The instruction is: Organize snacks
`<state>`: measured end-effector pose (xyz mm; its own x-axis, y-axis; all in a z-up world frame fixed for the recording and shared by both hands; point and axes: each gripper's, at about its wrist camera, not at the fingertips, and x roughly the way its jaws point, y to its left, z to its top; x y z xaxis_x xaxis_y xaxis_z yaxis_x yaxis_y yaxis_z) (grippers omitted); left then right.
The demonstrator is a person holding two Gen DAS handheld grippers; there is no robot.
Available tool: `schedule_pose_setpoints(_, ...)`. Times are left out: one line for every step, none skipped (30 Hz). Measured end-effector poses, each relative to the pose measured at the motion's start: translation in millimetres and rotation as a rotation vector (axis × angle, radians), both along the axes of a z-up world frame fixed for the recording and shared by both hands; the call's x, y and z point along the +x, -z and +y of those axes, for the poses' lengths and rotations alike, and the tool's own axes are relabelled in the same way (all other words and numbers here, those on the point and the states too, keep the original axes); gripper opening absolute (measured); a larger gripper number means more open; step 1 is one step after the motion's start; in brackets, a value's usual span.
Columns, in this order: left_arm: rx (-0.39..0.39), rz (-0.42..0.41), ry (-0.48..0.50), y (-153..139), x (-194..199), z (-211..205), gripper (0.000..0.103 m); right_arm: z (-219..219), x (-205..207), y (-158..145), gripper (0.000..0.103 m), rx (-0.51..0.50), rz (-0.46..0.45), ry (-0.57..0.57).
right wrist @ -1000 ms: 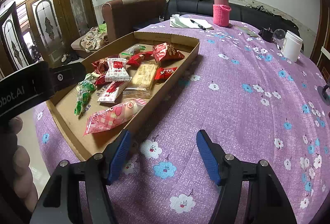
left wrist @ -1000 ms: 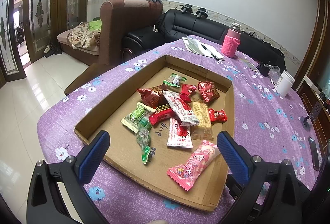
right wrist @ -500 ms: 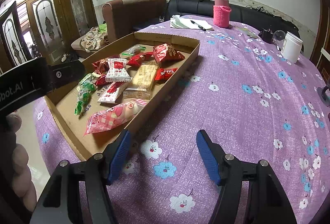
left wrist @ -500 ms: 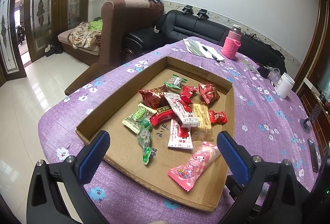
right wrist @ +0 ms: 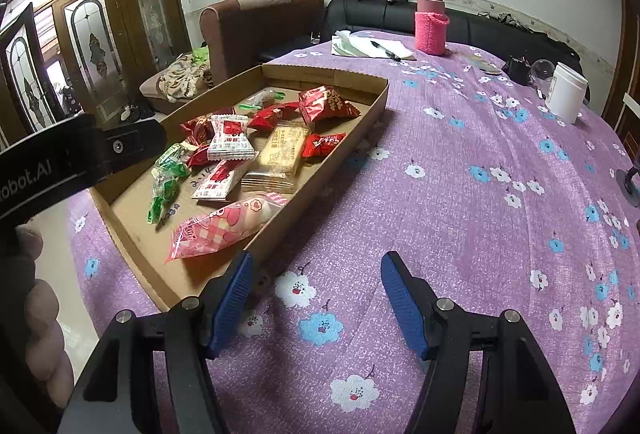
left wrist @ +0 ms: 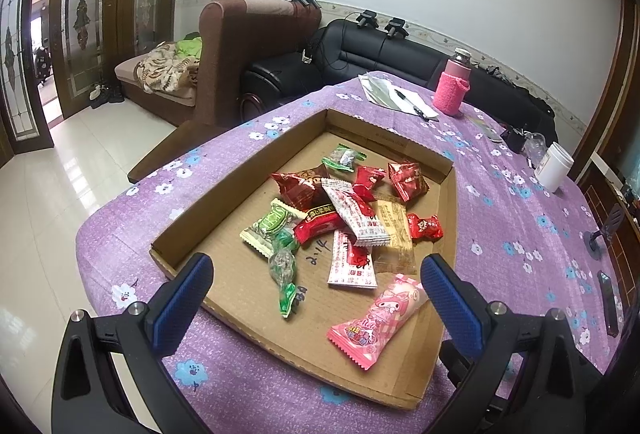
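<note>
On the desk with the purple flowered cloth (left wrist: 520, 234) sits a flat brown cardboard tray (left wrist: 224, 194), and all the snacks lie inside it. Nearest the front edge is a long pink snack bag with a cartoon bunny (left wrist: 376, 318). Behind it lies a white and red flat packet (left wrist: 352, 262), and another white and red packet (left wrist: 356, 212) rests partly on top of a see-through packet of tan biscuits (left wrist: 394, 234). Beside the biscuits is a small red candy (left wrist: 425, 227). To the left are a green and white wrapped sweet (left wrist: 270, 226) and a clear candy with green twisted ends (left wrist: 285, 274). Farther back are a dark red crinkly bag (left wrist: 298, 186) and a puffy red bag (left wrist: 406, 176).

The left gripper (left wrist: 316, 298) is wide open and holds nothing. It hangs over the front of the tray, with the pink bag just beside its right finger.

The right gripper (right wrist: 316, 302) is also wide open and holds nothing. It hangs over the bare cloth, just right of the tray's front corner.

At the far end of the desk stand a pink bottle in a knitted sleeve (right wrist: 430, 22), some white papers with a black pen (right wrist: 372, 48), and a white plastic jar (right wrist: 568, 92).
</note>
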<state>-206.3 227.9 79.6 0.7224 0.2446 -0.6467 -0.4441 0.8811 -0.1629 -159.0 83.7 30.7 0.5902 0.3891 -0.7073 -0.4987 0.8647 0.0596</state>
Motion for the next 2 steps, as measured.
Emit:
schedule_pose_setpoints(-0.003, 0.000, 0.003, -0.1, 0.0, -0.3, 0.103, 0.0, 0.0, -0.1, 0.071, 0.001, 0.000, -0.001)
schedule_pose_setpoints(-0.007, 0.002, 0.006, -0.4, 0.5, 0.2, 0.103, 0.0, 0.0, -0.3, 0.071, 0.002, -0.001, -0.001)
